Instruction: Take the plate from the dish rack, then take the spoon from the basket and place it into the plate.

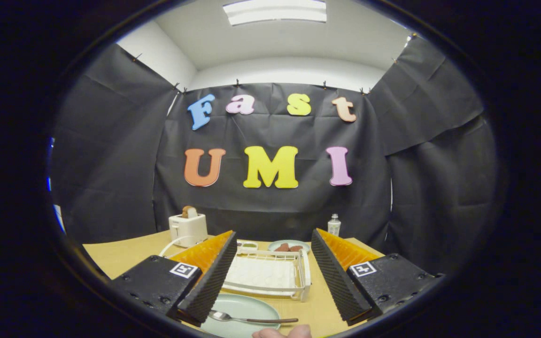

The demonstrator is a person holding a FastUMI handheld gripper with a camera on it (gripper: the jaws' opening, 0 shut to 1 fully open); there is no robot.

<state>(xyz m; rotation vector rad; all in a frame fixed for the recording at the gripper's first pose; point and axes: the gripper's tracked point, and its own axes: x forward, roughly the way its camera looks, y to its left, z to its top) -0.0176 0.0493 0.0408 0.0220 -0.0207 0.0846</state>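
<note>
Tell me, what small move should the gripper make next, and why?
Probably just pull back and stay open. The spoon already lies on the plate, near the dish rack, and the gripper holds nothing, its fingers spread wide. The task looks done.

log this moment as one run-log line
tongs: open, empty | metal spoon: on pale green plate | white dish rack: beyond plate
</note>
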